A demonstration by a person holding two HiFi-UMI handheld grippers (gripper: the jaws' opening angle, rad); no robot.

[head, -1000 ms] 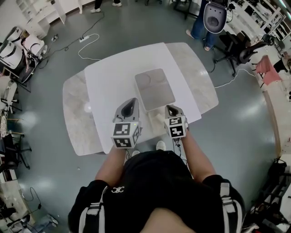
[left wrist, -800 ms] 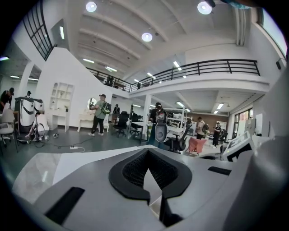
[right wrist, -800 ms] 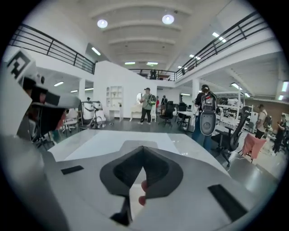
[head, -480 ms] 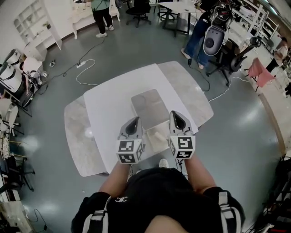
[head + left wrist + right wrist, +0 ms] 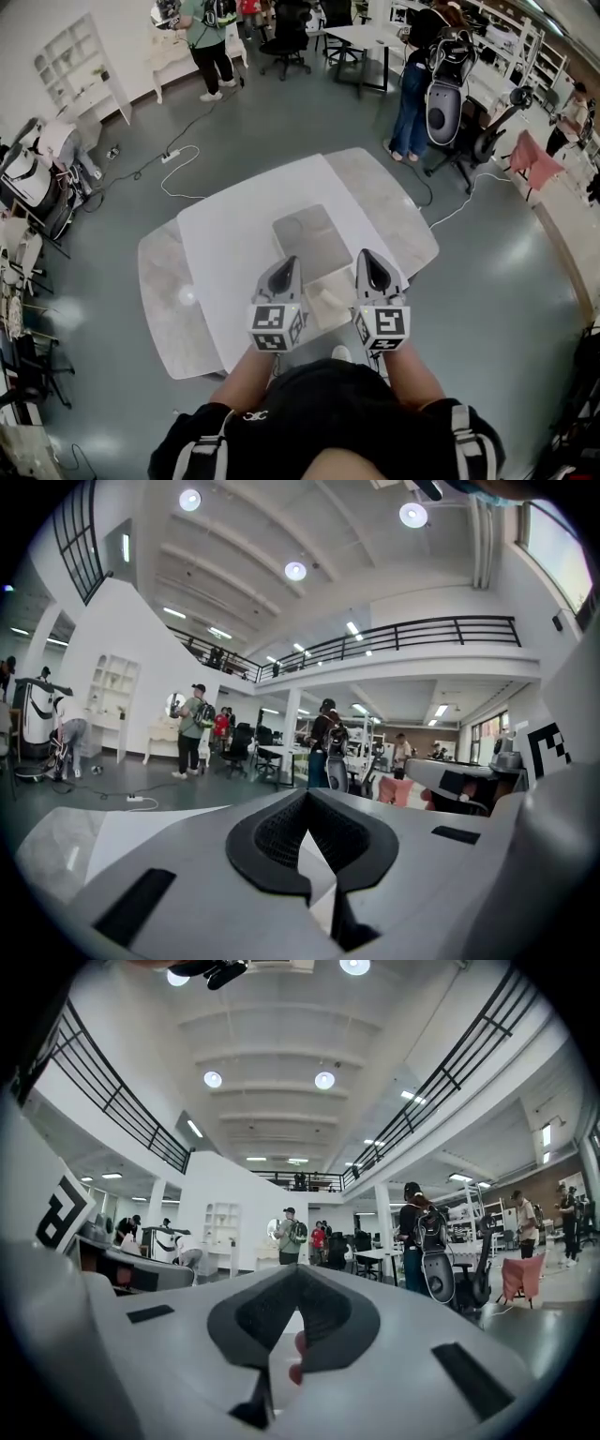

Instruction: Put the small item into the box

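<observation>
My left gripper point(image 5: 283, 273) and right gripper point(image 5: 377, 270) hang side by side over the near edge of the white table point(image 5: 225, 253), both pointing level and away from me. A flat grey box point(image 5: 313, 241) lies on the table just beyond them. Between the two grippers sits a small beige item point(image 5: 327, 296) near the front edge. In the left gripper view the jaws point(image 5: 305, 841) are shut with nothing in them. The right gripper's jaws point(image 5: 292, 1321) are shut too. A small red bit point(image 5: 296, 1361) shows in the slit under their tips; whether it is pinched I cannot tell.
The white top rests on a wider marble table point(image 5: 159, 281). Several people stand at the far side of the room, one with a backpack point(image 5: 441, 89) close to the table's far right corner. A white cable point(image 5: 173, 173) trails across the grey floor.
Both grippers have risen off the table, the right one much more, tilting from pointing down to level. The head view has lifted and takes in more of the room.
</observation>
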